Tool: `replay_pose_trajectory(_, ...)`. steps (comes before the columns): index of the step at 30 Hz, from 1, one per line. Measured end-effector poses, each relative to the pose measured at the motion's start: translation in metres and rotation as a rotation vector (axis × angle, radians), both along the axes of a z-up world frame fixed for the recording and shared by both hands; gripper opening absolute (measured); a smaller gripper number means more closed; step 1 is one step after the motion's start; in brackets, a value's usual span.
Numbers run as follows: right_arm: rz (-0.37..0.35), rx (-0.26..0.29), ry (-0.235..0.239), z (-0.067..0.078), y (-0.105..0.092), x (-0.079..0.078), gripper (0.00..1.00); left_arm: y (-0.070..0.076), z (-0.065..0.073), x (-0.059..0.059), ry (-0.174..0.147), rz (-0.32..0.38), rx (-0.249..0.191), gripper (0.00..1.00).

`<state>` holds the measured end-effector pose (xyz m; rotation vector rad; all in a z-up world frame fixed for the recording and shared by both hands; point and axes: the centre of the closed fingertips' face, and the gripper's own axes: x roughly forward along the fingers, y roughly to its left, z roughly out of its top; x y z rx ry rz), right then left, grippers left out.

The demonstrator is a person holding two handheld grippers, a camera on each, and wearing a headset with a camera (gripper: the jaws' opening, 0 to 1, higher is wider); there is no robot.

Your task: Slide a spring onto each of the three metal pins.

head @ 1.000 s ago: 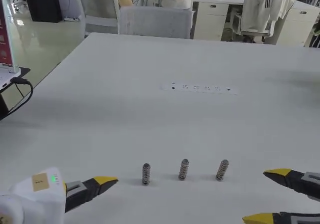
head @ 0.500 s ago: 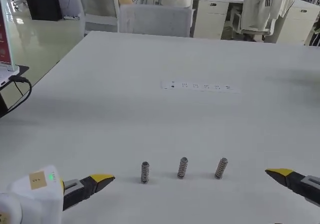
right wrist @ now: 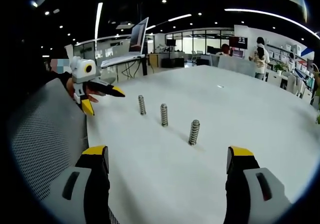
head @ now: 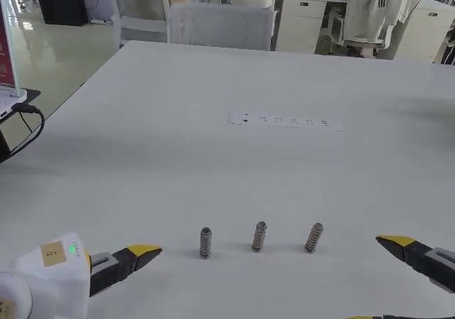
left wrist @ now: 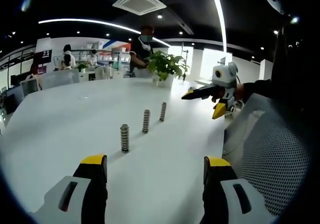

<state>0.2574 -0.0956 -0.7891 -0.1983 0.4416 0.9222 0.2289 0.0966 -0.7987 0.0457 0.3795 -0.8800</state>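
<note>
Jaws of the left gripper (left wrist: 155,160) are wide apart with nothing between them; jaws of the right gripper (right wrist: 167,151) are likewise wide and empty. Three springs stand in a row on the white table (head: 213,99), every long axis upright: left spring (head: 205,242), middle spring (head: 259,236), right spring (head: 313,238). The row runs crosswise between our two grippers, one gripper off each end and apart from it. From the left jaws the row recedes ahead and slightly left, left spring closest. From the right jaws the right spring is closest, just right of centre. We judge the coils already sit over their pins, which we cannot make out inside them. Any grasp would have to respect that upright axis.
</note>
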Motion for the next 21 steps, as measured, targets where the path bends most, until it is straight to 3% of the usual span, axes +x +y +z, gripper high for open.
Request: replay_pose_trajectory(21,0.01,-0.015,0.01,-0.0029,0.0036,-0.0035,0.99,-0.0022,-0.0032,-0.0023,0.008,-0.012,0.008,0.76)
